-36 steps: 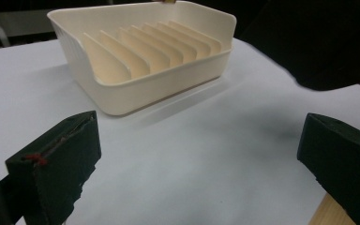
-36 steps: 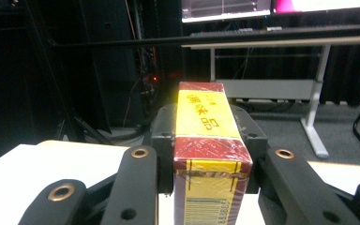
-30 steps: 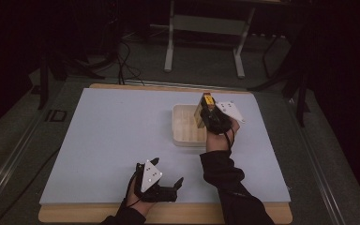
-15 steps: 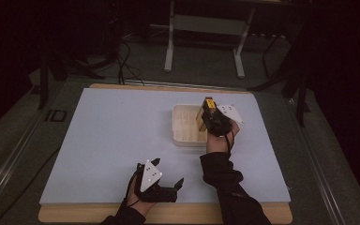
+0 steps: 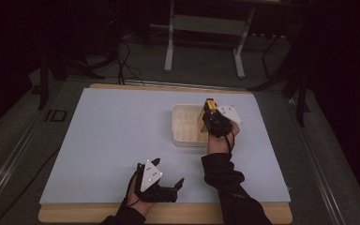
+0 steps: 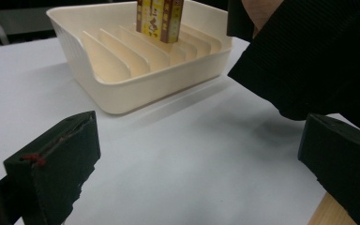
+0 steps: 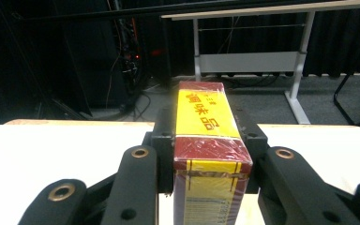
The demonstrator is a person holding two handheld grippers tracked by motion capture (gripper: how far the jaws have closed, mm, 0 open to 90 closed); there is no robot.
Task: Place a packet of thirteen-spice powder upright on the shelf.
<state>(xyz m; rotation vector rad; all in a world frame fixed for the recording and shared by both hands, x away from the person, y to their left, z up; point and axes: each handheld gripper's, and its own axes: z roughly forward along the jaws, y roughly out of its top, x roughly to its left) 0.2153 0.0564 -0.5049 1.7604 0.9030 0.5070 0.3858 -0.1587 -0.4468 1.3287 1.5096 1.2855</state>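
Observation:
A yellow and dark red box (image 5: 210,106) stands upright with my right gripper (image 5: 209,114) shut on its sides. Its lower end sits among the dividers of a cream slotted tray (image 5: 183,139) at mid-table. In the right gripper view the box (image 7: 201,105) is pressed between the two black jaws of the right gripper (image 7: 206,129). My left gripper (image 5: 168,170) rests near the table's front edge, open and holding nothing. In the left gripper view the left gripper (image 6: 197,161) faces the tray (image 6: 136,91) and the box (image 6: 159,18).
The tray sits on a pale blue mat (image 5: 108,140) over a wooden tabletop (image 5: 168,218). A dark sleeve (image 6: 318,56) reaches toward the tray on the right. Behind the table stand a white desk frame (image 5: 201,28) and cables (image 5: 122,56) on the floor.
The right gripper with the box has shifted slightly down and to the right, deeper into the tray. The left gripper has not moved.

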